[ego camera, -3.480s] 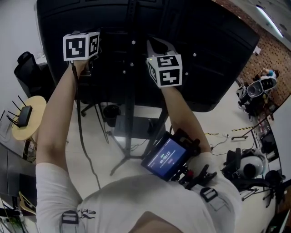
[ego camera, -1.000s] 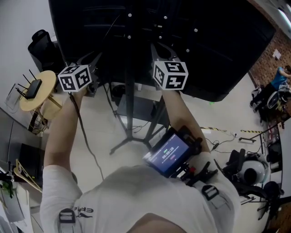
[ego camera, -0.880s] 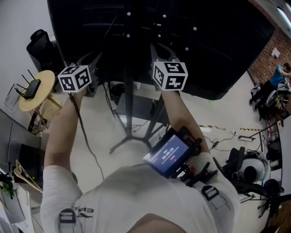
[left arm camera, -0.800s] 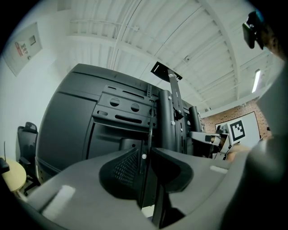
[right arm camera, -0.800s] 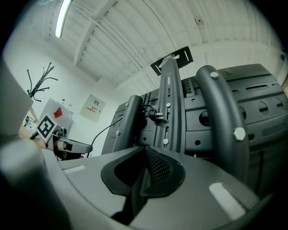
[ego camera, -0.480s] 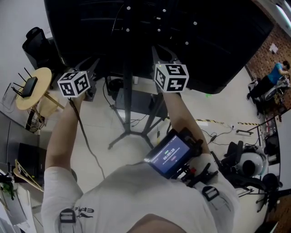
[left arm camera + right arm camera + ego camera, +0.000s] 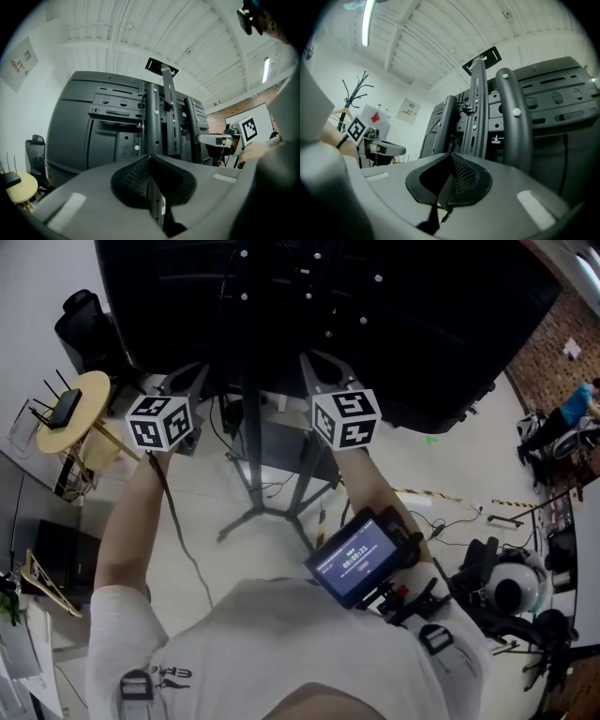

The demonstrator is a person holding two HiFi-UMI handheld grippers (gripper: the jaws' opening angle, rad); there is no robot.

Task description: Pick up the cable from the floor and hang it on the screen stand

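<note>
The big black screen [image 7: 375, 306] stands on a tripod stand [image 7: 249, 437], seen from behind. Thin dark cables [image 7: 223, 413] hang at its back beside the pole; I cannot tell which is the task's cable. My left gripper [image 7: 185, 382] is just left of the pole and below the screen's edge. In its own view the left gripper [image 7: 152, 161] is shut with nothing between the pads, facing the mount rails [image 7: 157, 117]. My right gripper [image 7: 323, 367] is right of the pole. The right gripper [image 7: 451, 159] is also shut and empty before the rails [image 7: 476, 112].
A round wooden stool [image 7: 70, 418] with a router stands at left, and a black chair [image 7: 80, 320] behind it. A recorder screen [image 7: 361, 559] hangs at the person's chest. Helmets and gear [image 7: 511, 582] and loose floor cables [image 7: 450, 507] lie at right.
Both grippers have come down and back from the screen's rear, where they were held up 3.5 s ago. The left one has drifted slightly right over the last second.
</note>
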